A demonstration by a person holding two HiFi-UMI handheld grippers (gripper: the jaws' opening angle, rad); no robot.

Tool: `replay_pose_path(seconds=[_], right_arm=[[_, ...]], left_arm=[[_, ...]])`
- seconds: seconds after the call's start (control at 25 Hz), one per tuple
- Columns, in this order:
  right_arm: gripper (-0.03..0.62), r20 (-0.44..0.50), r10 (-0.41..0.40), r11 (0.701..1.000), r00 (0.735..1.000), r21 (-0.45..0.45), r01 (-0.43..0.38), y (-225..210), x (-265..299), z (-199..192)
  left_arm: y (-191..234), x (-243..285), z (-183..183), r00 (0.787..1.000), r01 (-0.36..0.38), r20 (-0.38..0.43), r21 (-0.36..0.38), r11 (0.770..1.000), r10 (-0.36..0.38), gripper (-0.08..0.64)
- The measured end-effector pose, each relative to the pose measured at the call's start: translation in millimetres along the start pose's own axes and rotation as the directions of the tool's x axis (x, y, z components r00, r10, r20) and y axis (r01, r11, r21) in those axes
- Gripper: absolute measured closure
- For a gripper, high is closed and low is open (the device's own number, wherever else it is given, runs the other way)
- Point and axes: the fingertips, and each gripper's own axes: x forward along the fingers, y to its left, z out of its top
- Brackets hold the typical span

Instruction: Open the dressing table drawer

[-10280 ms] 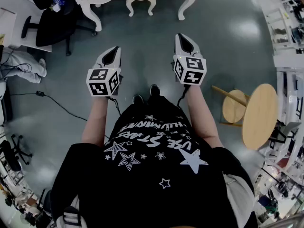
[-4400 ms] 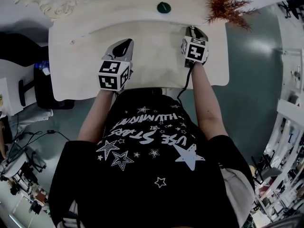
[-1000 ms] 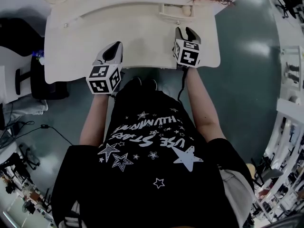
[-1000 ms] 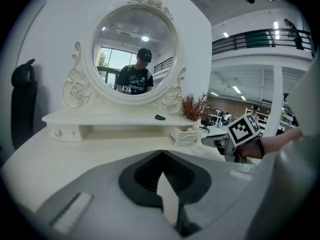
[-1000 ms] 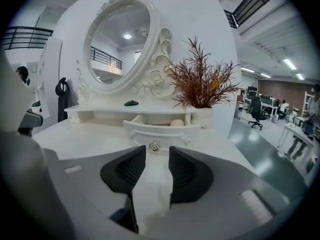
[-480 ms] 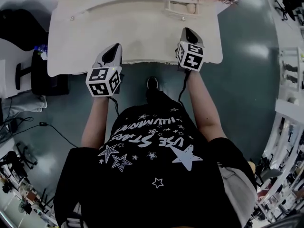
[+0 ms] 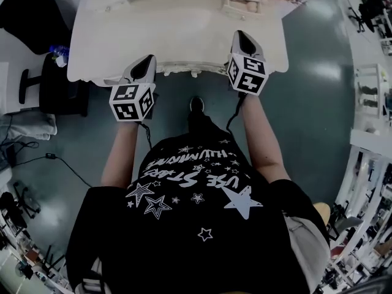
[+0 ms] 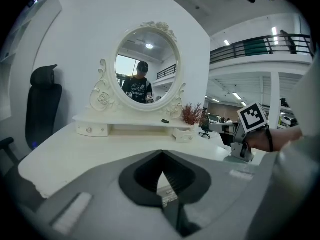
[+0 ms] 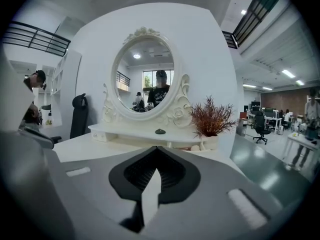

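Observation:
The white dressing table fills the top of the head view. On its raised back shelf, the small right-hand drawer stands pulled out; it also shows in the left gripper view as the small drawer. The left drawer sits flush. My left gripper hangs at the table's front edge, shut and empty. My right gripper is over the front right edge, well short of the open drawer, also shut with nothing in it.
An oval mirror rises behind the shelf, with a dried red plant in a pot at its right and a small dark green object on the shelf. A black office chair stands left of the table. Grey floor lies to the right.
Since 4.4 s ago the right small drawer has come out. Over the last second both grippers and the person have drawn back from the tabletop to its front edge.

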Motion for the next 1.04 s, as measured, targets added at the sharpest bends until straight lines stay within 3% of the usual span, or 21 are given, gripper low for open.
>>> replay_pose_path(seconds=[0.4,0.76,1.04], right_arm=[[0.565,0.023,0.021,1.000,1.000,-0.010,-0.020,41,-74,-13],[0.565,0.050,0.034,0.999,0.998,0.005,-0.035,77,-145,-29],[0.565,0.043,0.030,0.999,0.999,0.019,-0.031,104,-193,-54]], left_arm=[[-15,-69,-22,0.999,0.022,0.028,0.014,1.000,-0.023,0.558],[-15,-153,-43,0.998,-0.013,0.058,0.023,1.000,0.011,0.558],[-30,-202,-73,0.999,0.011,0.046,0.033,0.999,-0.013,0.558]])
